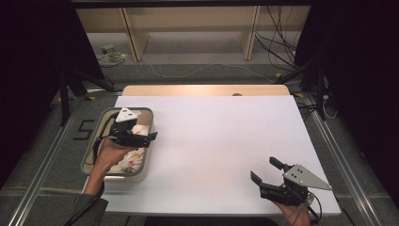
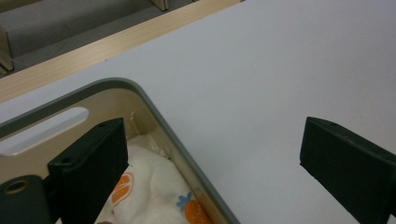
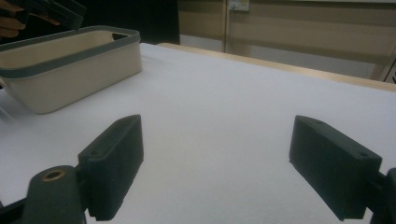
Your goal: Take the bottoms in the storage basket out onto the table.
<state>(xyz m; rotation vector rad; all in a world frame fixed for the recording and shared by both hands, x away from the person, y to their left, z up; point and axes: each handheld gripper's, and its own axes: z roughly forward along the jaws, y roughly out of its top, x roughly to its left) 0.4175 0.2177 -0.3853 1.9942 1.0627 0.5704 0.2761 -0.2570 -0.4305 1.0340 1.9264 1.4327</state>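
From the high view, the left claw (image 1: pixel 149 137) hangs over a cream plastic bin (image 1: pixel 94 136) at the left edge of the desk (image 1: pixel 216 141). The bin has a grey rim and rounded corners, and inside it lies a soft white cloth (image 1: pixel 134 157) with little orange and blue prints. The left claw's jaws look apart and hold nothing. The right claw (image 1: pixel 266 170) waits near the front right of the desk, well apart from the bin, with its jaws wide and nothing between them. The desk top is flat, white and smooth, with a strip of light wood along its far edge. In the left gripper view, the left claw (image 2: pixel 212 149) is wide; one black jaw sits over the inside of the bin (image 2: pixel 154 109) and the other over the bare desk, so the bin's wall runs between them. The cloth (image 2: pixel 149 186) looks fluffy and crumpled, lying low in the bin by that wall. In the right gripper view, the right claw (image 3: pixel 215 154) is wide over the bare desk, and the bin (image 3: pixel 70 74) stands far off with smooth, slightly sloped sides. I think the step now is reaching for the cloth. The next move likely needs the left claw to shift over the cloth, dip down, and pinch a fold.
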